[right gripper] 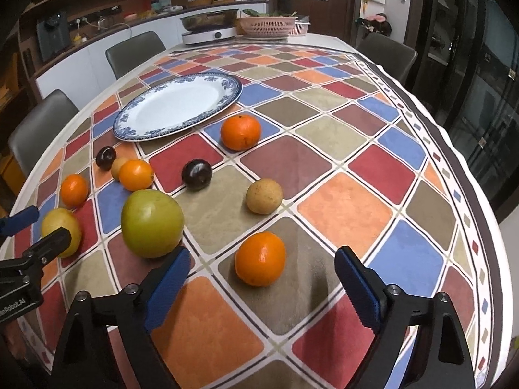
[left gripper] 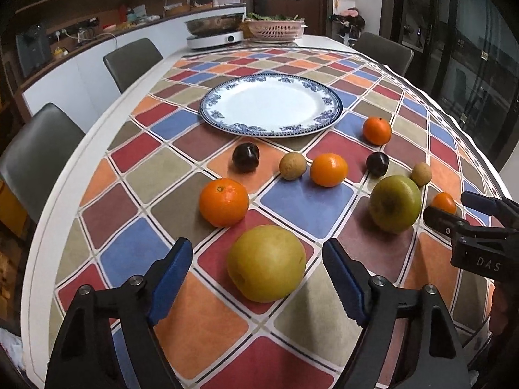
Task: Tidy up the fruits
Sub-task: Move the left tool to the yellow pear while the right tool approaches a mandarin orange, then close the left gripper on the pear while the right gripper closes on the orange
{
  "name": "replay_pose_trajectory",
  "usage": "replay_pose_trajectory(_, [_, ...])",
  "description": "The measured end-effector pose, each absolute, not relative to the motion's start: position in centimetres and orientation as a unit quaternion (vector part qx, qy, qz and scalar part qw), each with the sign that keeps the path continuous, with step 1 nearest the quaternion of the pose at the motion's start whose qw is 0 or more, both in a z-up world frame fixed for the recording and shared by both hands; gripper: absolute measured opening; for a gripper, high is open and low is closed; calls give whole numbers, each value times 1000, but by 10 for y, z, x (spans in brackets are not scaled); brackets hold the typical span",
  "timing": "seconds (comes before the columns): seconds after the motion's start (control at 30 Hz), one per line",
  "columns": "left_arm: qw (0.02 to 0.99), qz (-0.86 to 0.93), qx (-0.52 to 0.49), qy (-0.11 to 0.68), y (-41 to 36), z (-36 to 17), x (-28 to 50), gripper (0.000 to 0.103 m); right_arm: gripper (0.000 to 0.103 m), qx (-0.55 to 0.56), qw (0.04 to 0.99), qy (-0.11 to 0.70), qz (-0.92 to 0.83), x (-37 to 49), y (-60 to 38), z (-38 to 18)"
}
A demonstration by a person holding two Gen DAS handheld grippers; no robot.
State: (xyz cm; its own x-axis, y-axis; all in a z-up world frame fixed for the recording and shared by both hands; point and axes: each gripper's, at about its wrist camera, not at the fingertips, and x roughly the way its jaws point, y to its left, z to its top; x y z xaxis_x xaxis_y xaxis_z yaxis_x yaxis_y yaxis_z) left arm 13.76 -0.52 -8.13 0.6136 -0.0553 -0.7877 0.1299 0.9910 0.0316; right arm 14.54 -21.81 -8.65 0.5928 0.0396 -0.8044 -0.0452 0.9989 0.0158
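Observation:
A blue-rimmed white plate [left gripper: 271,105] [right gripper: 178,107] lies bare on the checked tablecloth. Loose fruit lies in front of it. My left gripper [left gripper: 258,265] is open, its jaws on either side of a yellow pear [left gripper: 266,262] that rests on the cloth. My right gripper [right gripper: 262,267] is open around an orange [right gripper: 260,258], also resting on the cloth. A green apple [left gripper: 395,202] [right gripper: 151,223] sits between the two grippers. Several more oranges, two dark plums [left gripper: 246,157] [right gripper: 197,174] and two small brown fruits [left gripper: 292,165] [right gripper: 263,195] are scattered about.
A hotplate with a metal pan [left gripper: 215,29] and a pink basket of greens [left gripper: 275,27] stand at the table's far end. Grey chairs [left gripper: 131,61] line the left side and far right. The table edge curves close on the left and right.

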Motion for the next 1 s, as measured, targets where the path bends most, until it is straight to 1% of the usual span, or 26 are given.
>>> replay_pose_trajectory(0.17, [893, -64, 43, 443, -9, -86, 144, 70, 78, 3, 887, 461, 30, 152, -220, -92])
replay_pose_trajectory(0.33, [889, -74, 39, 451, -11, -90, 149, 55, 62, 8, 883, 468, 38, 158, -219, -96])
replay_pose_trajectory(0.37, [889, -73, 39, 450, -11, -90, 149, 54, 61, 9, 883, 468, 38, 159, -220, -96])
replay_pose_trajectory(0.43, [891, -72, 40, 447, -10, -90, 150, 51, 52, 6, 884, 466, 39, 159, -219, -95])
replay_pose_trajectory(0.47, [891, -72, 39, 446, -10, -90, 150, 51, 50, 2, 884, 466, 39, 160, -218, -95])
replay_pose_trajectory(0.53, [892, -73, 37, 445, -9, -91, 151, 51, 41, -3, 884, 466, 39, 160, -217, -95])
replay_pose_trajectory(0.63, [893, -73, 40, 442, -10, -91, 150, 50, 33, -7, 884, 466, 43, 159, -216, -95])
replay_pose_trajectory(1.0, [894, -76, 27, 441, -6, -89, 146, 50, 33, -14, 890, 453, 50, 154, -211, -86])
